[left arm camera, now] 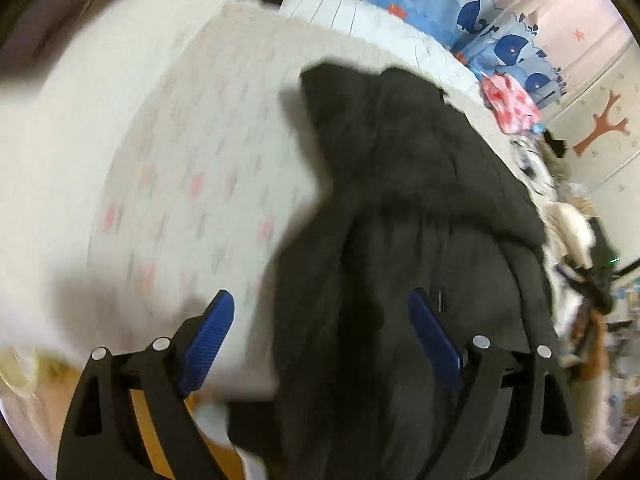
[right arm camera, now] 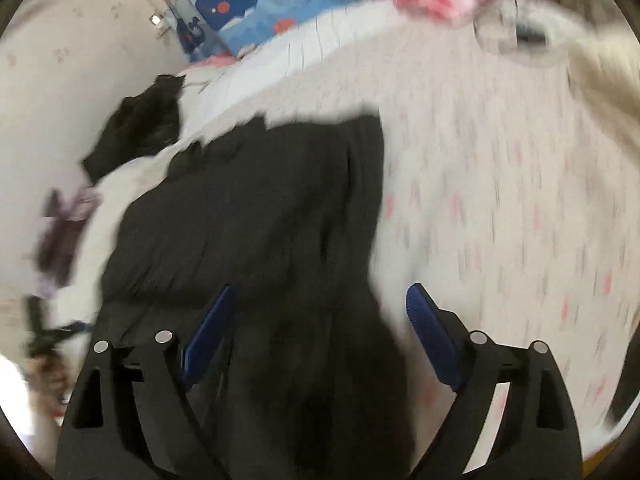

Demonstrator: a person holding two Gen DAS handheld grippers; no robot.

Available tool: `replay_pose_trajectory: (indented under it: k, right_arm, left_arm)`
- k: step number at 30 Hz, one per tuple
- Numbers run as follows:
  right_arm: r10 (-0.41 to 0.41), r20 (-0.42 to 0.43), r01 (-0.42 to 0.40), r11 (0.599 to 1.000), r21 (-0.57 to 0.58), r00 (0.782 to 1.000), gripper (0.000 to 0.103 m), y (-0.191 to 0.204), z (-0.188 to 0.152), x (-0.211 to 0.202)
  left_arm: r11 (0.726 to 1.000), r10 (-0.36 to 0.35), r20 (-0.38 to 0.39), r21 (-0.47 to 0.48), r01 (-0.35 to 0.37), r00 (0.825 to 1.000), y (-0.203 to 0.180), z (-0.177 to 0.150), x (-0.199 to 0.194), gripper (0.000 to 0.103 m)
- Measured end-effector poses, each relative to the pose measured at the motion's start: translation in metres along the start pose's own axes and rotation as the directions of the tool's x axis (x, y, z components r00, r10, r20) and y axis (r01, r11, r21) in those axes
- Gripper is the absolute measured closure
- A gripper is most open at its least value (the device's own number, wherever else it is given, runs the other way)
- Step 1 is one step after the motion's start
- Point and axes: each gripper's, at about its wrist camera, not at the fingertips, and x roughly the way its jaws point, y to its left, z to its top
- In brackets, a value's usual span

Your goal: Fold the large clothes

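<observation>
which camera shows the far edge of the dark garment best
The right wrist view: the dark garment shows its straight far edge and a corner against the bedsheet. The left wrist view shows that edge more blurred and lumpy.

- bed sheet (left arm camera: 192, 168), pale with small pink marks, blurred
- whale-print cushion (right arm camera: 240, 4), blue, at the bed's far side
- pink-red patterned cloth (left arm camera: 510, 106) near the cushion
- wall sticker (left arm camera: 604, 124), orange branch shape
- white striped pillow (left arm camera: 360, 20)
</observation>
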Motion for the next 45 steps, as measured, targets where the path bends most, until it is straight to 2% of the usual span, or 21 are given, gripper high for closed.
replay_pose_trajectory:
  k: [4, 7, 8, 12, 15, 16, 19, 21, 23, 24, 26, 27, 28, 30, 31, 33, 38, 40, 42, 43, 45]
  right_arm:
    - [0.109, -0.085, -0.104, 0.992, 0.066, 0.990, 0.018, -0.028, -0.071, -0.017]
    - [0.221, -0.111, -0.199, 0.964, 0.175, 0.969, 0.013, -0.052, -0.119, -0.019]
    - [0.279, -0.107, -0.248, 0.940, 0.236, 0.954, 0.013, -0.064, -0.135, -0.016]
    - [0.462, -0.072, -0.404, 0.833, 0.380, 0.884, 0.011, -0.089, -0.168, 0.000]
    - [0.555, -0.013, -0.498, 0.756, 0.425, 0.832, 0.008, -0.099, -0.182, 0.011]
    - [0.574, 0.006, -0.521, 0.738, 0.430, 0.819, 0.007, -0.102, -0.184, 0.012]
    - [0.628, 0.060, -0.577, 0.669, 0.469, 0.776, 0.007, -0.113, -0.193, 0.025]
    - [0.645, 0.049, -0.586, 0.656, 0.475, 0.762, 0.007, -0.110, -0.196, 0.032]
    - [0.690, 0.030, -0.629, 0.639, 0.443, 0.723, 0.007, -0.099, -0.200, 0.035]
    - [0.707, 0.016, -0.653, 0.644, 0.399, 0.707, 0.008, -0.090, -0.201, 0.031]
    - [0.724, 0.012, -0.686, 0.647, 0.335, 0.689, 0.024, -0.076, -0.202, 0.023]
    - [0.728, 0.021, -0.697, 0.648, 0.306, 0.686, 0.047, -0.070, -0.201, 0.016]
    - [0.720, 0.035, -0.698, 0.658, 0.282, 0.693, 0.070, -0.066, -0.200, 0.008]
    - [0.718, 0.092, -0.719, 0.663, 0.208, 0.690, 0.081, -0.053, -0.194, -0.016]
    - [0.722, 0.118, -0.730, 0.661, 0.173, 0.682, 0.085, -0.047, -0.190, -0.029]
    - [0.735, 0.167, -0.753, 0.651, 0.096, 0.657, 0.089, -0.032, -0.181, -0.060]
    - [0.792, 0.194, -0.796, 0.601, -0.078, 0.579, 0.091, 0.006, -0.173, -0.134]
    - [0.813, 0.190, -0.809, 0.576, -0.122, 0.550, 0.091, 0.019, -0.177, -0.150]
    - [0.833, 0.183, -0.824, 0.548, -0.146, 0.522, 0.091, 0.025, -0.177, -0.159]
    - [0.831, 0.173, -0.821, 0.552, -0.143, 0.529, 0.091, 0.026, -0.180, -0.159]
    - [0.821, 0.145, -0.819, 0.567, -0.087, 0.553, 0.091, 0.014, -0.190, -0.153]
  left_arm:
    - [0.988, -0.141, -0.073, -0.076, 0.135, 0.987, 0.028, -0.053, -0.004, 0.011]
    - [0.954, -0.277, -0.095, -0.143, 0.262, 0.956, 0.038, -0.080, 0.002, 0.009]
    - [0.934, -0.337, -0.102, -0.160, 0.318, 0.936, 0.038, -0.088, 0.007, 0.008]
    - [0.880, -0.469, -0.158, -0.176, 0.442, 0.869, 0.023, -0.103, 0.025, 0.008]
    - [0.864, -0.503, -0.213, -0.142, 0.483, 0.837, 0.003, -0.112, 0.032, 0.008]
    - [0.865, -0.502, -0.233, -0.118, 0.488, 0.833, -0.005, -0.116, 0.032, 0.008]
    - [0.880, -0.473, -0.236, -0.092, 0.465, 0.849, -0.011, -0.122, 0.026, 0.008]
    - [0.882, -0.471, -0.219, -0.105, 0.459, 0.855, -0.013, -0.124, 0.023, 0.008]
    - [0.903, -0.429, -0.194, -0.086, 0.420, 0.882, -0.018, -0.126, 0.015, 0.009]
    - [0.910, -0.415, -0.188, -0.080, 0.408, 0.890, -0.017, -0.126, 0.011, 0.015]
    - [0.924, -0.383, -0.165, -0.074, 0.376, 0.909, -0.019, -0.128, 0.004, 0.030]
    - [0.926, -0.376, -0.146, -0.082, 0.368, 0.915, -0.017, -0.128, 0.001, 0.039]
    - [0.926, -0.376, -0.132, -0.088, 0.367, 0.917, -0.014, -0.127, -0.005, 0.046]
    - [0.932, -0.360, -0.090, -0.086, 0.353, 0.929, -0.018, -0.123, -0.015, 0.066]
    - [0.936, -0.349, -0.065, -0.078, 0.344, 0.935, -0.024, -0.121, -0.024, 0.070]
    - [0.932, -0.360, -0.024, -0.066, 0.357, 0.933, -0.032, -0.118, -0.039, 0.082]
    - [0.915, -0.402, 0.072, -0.010, 0.404, 0.913, -0.052, -0.114, -0.089, 0.089]
    - [0.895, -0.446, 0.107, 0.025, 0.446, 0.889, -0.054, -0.121, -0.115, 0.089]
    - [0.882, -0.470, 0.118, 0.047, 0.468, 0.875, -0.048, -0.126, -0.131, 0.089]
    - [0.883, -0.469, 0.113, 0.055, 0.466, 0.876, -0.047, -0.130, -0.136, 0.089]
    - [0.894, -0.447, 0.053, 0.052, 0.445, 0.893, -0.035, -0.141, -0.129, 0.089]
